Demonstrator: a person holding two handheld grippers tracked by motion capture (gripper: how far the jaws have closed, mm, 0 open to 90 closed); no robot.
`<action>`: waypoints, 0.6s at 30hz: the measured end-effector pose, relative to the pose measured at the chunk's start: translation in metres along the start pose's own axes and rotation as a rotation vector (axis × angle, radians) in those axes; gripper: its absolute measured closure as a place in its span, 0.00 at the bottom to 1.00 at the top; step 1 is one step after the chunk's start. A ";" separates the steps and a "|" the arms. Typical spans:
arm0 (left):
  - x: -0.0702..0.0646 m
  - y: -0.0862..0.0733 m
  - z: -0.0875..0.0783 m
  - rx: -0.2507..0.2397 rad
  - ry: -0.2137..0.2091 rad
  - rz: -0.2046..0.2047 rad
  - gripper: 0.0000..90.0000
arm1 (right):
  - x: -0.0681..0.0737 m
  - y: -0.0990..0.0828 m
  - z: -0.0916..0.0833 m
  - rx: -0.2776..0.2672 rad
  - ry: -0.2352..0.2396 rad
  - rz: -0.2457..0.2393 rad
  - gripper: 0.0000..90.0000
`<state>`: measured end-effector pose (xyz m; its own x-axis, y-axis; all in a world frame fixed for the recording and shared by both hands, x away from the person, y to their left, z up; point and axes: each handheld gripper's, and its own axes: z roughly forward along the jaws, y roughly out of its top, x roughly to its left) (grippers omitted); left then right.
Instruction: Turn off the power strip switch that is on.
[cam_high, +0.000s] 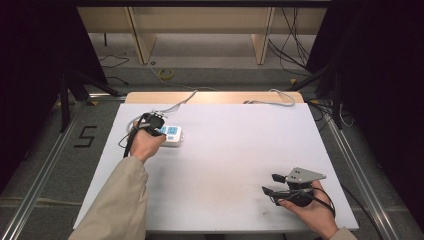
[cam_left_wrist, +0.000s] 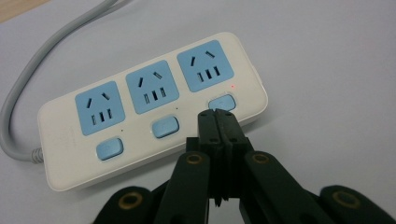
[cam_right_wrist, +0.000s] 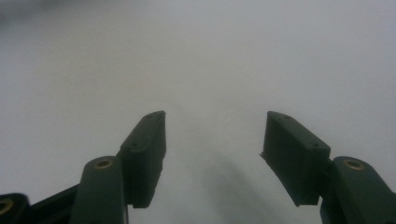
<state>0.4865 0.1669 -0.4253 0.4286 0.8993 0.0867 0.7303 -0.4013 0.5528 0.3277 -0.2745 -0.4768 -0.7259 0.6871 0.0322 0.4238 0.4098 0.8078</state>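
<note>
Three blue sockets on white power strip, bench at ten o'clock. Left claw pressed together, tips on rightmost blue switch. Right claw spread, empty, five o'clock.

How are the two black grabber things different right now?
The left gripper has its jaws shut together, while the right gripper has its jaws wide apart. The left gripper's tip is at a blue button on the white power strip; the right gripper has just bare table in front of it. Both are black, hand-held and hold nothing.
</note>
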 end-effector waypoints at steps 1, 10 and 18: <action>0.001 0.000 0.000 0.003 0.002 0.003 1.00 | 0.000 0.000 0.000 0.000 0.000 0.000 0.45; 0.001 0.005 0.001 0.004 0.005 0.006 1.00 | 0.000 0.000 0.000 0.000 0.001 0.000 0.45; 0.000 0.011 0.003 0.010 0.008 0.018 1.00 | 0.000 0.000 0.000 0.000 0.001 0.000 0.45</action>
<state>0.4964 0.1614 -0.4219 0.4372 0.8935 0.1029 0.7281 -0.4188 0.5426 0.3279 -0.2747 -0.4768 -0.7262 0.6866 0.0330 0.4241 0.4097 0.8077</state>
